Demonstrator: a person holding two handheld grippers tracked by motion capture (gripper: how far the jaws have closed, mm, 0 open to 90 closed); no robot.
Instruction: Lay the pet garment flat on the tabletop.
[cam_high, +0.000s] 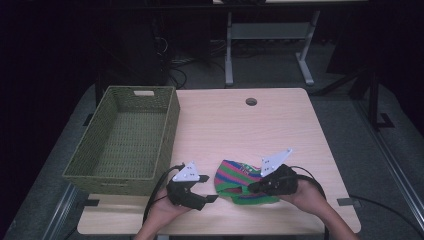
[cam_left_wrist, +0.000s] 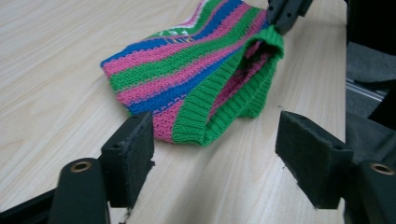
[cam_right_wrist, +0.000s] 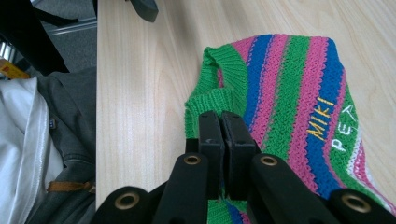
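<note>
One striped knit garment (cam_high: 239, 181) lying flat, green ribbed opening facing left gripper (cam_high: 208, 188) spread, right gripper (cam_high: 251, 188) pinching rib.

The left gripper (cam_left_wrist: 212, 163) hovers low over the wooden table (cam_left_wrist: 56, 70), its jaws apart with nothing between them; just beyond them lies a striped knitted garment (cam_left_wrist: 187, 74) in pink, green and blue; the right gripper (cam_left_wrist: 285, 14) pinches its green ribbed edge, lifting it.

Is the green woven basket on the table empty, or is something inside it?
Empty. The high view shows the basket with only its bare woven floor; the striped knit garment lies outside on the table.
</note>
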